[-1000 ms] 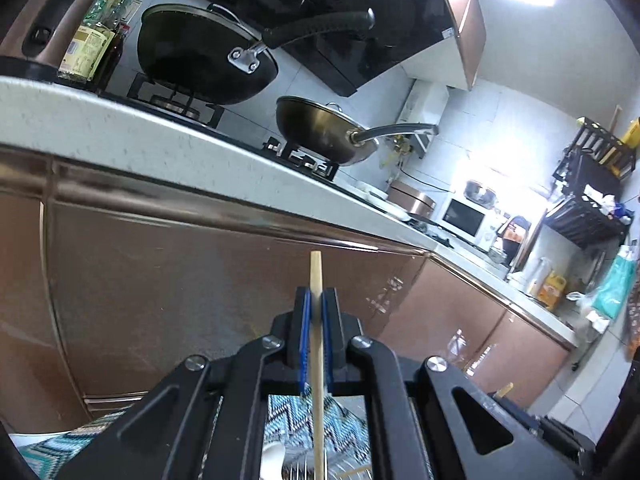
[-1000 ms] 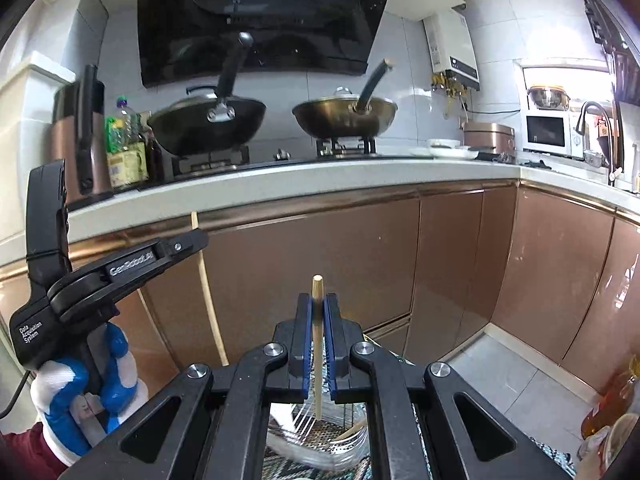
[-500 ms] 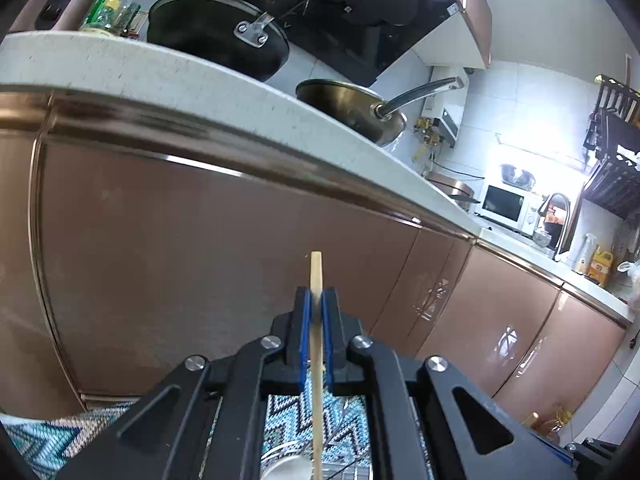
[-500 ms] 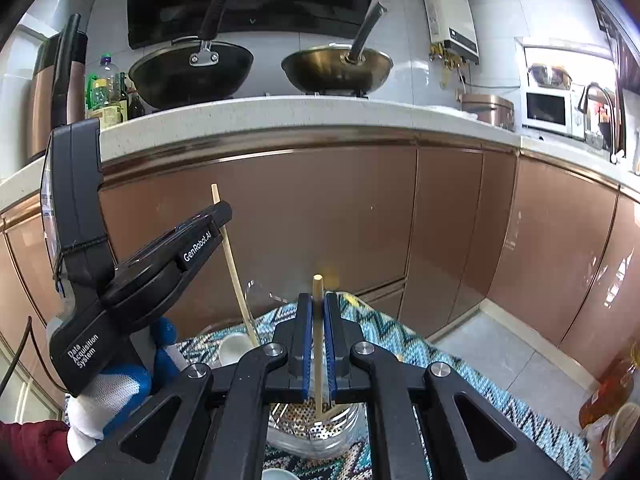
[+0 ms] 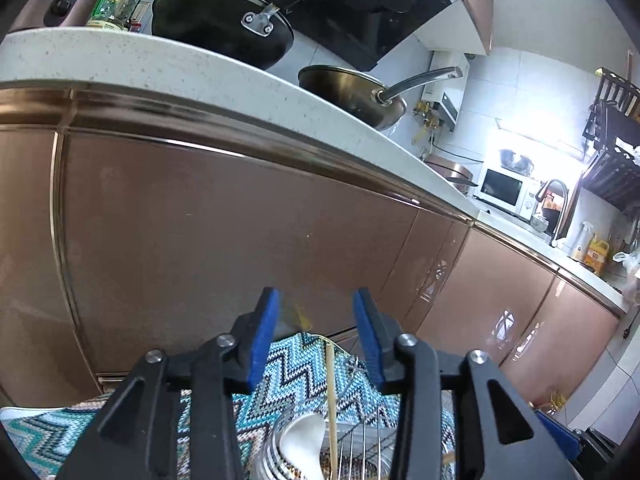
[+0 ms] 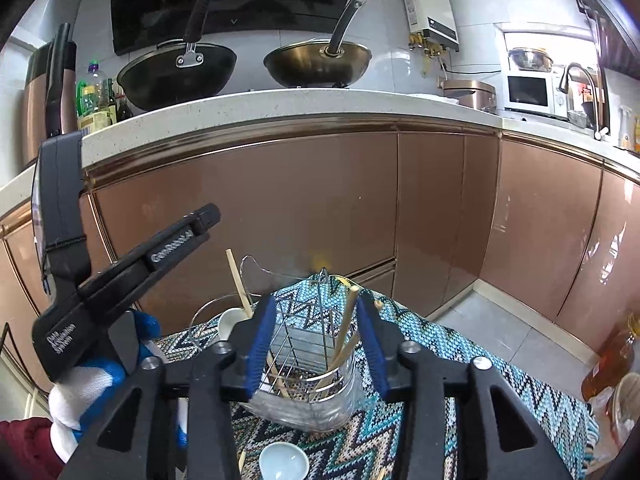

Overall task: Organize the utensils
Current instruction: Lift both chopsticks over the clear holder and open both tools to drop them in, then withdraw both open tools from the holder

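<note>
- my right gripper [image 6: 316, 332] has just been opening; its chopstick [image 6: 347, 322] leans loose in the wire utensil holder [image 6: 304, 344] on the zigzag mat [image 6: 440, 364].
- my left gripper [image 5: 316, 332] has just been opening too, pads off its bamboo chopstick [image 5: 331, 400], beside a white spoon [image 5: 302, 436].

Both cams sit just behind their own tongs, low, facing the brown cabinet fronts [image 6: 328, 204] with the stove tabletop [image 5: 168, 68] above. Left wrist cam is tilted, close to the cabinets, tongs [image 5: 316, 320] over the zigzag cloth [image 5: 296, 364]. Right wrist cam sits level, further back, tongs [image 6: 316, 316] near the wire utensil holder [image 6: 308, 332]; shared w/ left: black wok [image 6: 176, 70], brass wok [image 6: 316, 62], microwave [image 6: 528, 92], cloth.
</note>
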A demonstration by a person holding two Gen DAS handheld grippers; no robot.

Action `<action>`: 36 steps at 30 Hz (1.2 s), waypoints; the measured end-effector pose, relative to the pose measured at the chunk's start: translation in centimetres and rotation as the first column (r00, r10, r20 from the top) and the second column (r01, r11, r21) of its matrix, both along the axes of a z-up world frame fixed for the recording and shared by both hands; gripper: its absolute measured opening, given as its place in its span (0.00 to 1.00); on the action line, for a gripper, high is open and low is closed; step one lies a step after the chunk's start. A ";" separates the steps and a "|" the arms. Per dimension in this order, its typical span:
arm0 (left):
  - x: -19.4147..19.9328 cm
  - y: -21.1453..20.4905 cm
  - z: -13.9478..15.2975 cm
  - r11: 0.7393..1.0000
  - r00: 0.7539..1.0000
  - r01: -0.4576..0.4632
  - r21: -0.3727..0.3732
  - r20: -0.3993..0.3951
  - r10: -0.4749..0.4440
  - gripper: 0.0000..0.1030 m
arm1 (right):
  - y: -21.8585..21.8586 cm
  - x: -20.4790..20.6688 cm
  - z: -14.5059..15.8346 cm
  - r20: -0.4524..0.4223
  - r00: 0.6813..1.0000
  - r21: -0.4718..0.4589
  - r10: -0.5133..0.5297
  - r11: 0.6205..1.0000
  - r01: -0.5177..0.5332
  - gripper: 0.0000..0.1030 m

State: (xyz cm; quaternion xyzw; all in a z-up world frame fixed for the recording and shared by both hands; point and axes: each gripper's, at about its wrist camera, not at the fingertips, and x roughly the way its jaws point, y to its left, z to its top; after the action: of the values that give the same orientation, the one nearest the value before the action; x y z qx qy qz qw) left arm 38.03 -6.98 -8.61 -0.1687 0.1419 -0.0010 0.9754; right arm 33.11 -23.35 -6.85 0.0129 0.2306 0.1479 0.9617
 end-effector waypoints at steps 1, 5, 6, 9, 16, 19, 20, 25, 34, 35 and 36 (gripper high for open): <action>-0.5 0.2 0.4 1.000 1.000 0.007 0.000 -0.002 -0.007 0.38 | -0.1 -0.4 0.2 0.001 1.000 0.004 -0.003 1.000 0.003 0.42; -2.4 1.1 2.0 1.000 1.000 0.028 -0.001 -0.008 -0.028 0.41 | -0.2 -1.9 1.1 0.003 1.000 0.016 -0.010 1.000 0.010 0.46; -3.1 1.4 2.4 1.000 0.999 0.030 -0.001 -0.010 -0.030 0.41 | -0.3 -2.3 1.3 0.004 1.000 0.021 -0.011 1.000 0.011 0.47; -5.2 2.3 3.8 0.999 0.999 0.034 0.008 -0.007 -0.034 0.41 | -0.7 -3.6 2.1 0.011 1.000 0.035 -0.016 0.999 0.016 0.47; -10.4 4.0 7.7 0.999 1.000 0.009 0.053 0.013 -0.010 0.41 | -1.7 -8.2 5.1 0.059 0.998 0.061 -0.030 0.998 0.027 0.47; -13.3 4.5 9.3 0.997 1.000 -0.001 0.072 0.024 0.000 0.41 | -2.3 -10.9 6.5 0.085 0.996 0.074 -0.035 0.997 0.029 0.49; -14.2 4.6 9.8 0.997 1.000 -0.002 0.074 0.026 0.000 0.41 | -2.3 -11.6 6.7 0.092 0.995 0.074 -0.036 0.997 0.029 0.50; -19.0 4.9 11.9 0.997 0.999 -0.004 0.071 0.040 0.001 0.42 | -3.0 -16.0 8.4 0.124 0.991 0.083 -0.049 0.996 0.038 0.51; -26.7 5.6 13.7 0.999 0.998 0.005 0.045 0.068 -0.008 0.45 | -2.2 -23.2 10.4 0.180 0.983 0.069 -0.044 0.997 0.032 0.56; -27.3 5.6 13.8 0.999 0.997 0.005 0.048 0.071 -0.008 0.46 | -2.0 -24.0 10.6 0.189 0.981 0.067 -0.044 0.997 0.032 0.56; -28.2 5.7 13.9 0.999 0.997 0.004 0.052 0.077 -0.008 0.46 | -1.8 -24.6 10.8 0.197 0.979 0.066 -0.044 0.997 0.031 0.57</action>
State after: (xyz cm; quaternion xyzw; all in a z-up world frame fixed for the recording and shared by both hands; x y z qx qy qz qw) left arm 9.78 -1.32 5.27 -0.1429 0.1047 -0.0069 0.9842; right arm 8.48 -25.15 3.93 0.0327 0.1285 0.1375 0.9816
